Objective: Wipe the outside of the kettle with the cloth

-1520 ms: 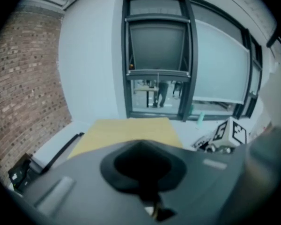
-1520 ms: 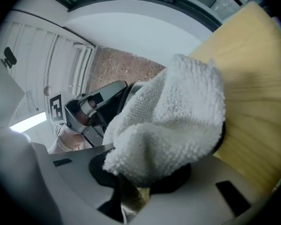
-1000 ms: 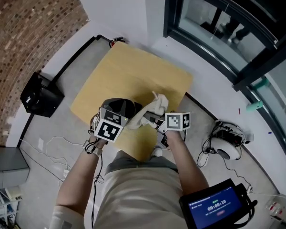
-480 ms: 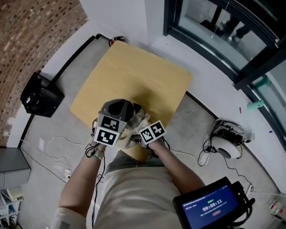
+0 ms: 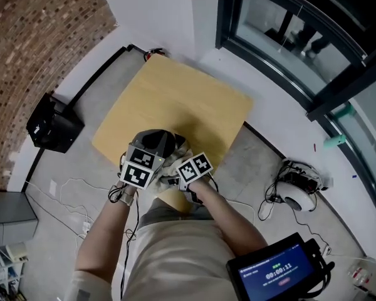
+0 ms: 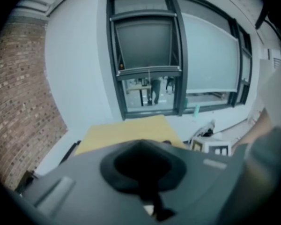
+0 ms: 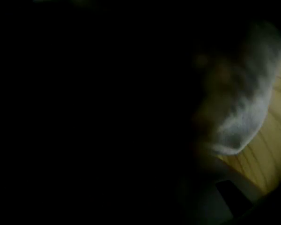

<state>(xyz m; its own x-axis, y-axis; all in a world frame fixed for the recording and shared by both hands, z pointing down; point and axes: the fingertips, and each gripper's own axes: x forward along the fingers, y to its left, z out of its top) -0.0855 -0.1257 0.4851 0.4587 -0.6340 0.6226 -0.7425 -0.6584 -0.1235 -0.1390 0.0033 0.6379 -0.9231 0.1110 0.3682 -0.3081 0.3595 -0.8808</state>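
A dark grey kettle [image 5: 155,142] stands near the front edge of the wooden table [image 5: 175,99]. My left gripper [image 5: 144,157] sits at its near left side; its jaws are hidden under the marker cube. The left gripper view looks across the kettle's grey lid [image 6: 140,168] with a dark recess. A pale cloth [image 5: 173,161] is bunched against the kettle's near right side, and my right gripper [image 5: 180,170] is shut on it. The right gripper view is almost black, pressed close, with only the cloth [image 7: 246,111] and a strip of table [image 7: 271,149] showing.
A black box [image 5: 53,127] and cables lie on the floor to the left. A white device [image 5: 297,193] with cords sits on the floor to the right. A tablet [image 5: 282,271] hangs at the person's waist. A brick wall and dark window frames stand behind the table.
My right gripper has swept left and down with the cloth, from the kettle's right side to its near side. The left gripper and kettle have stayed put.
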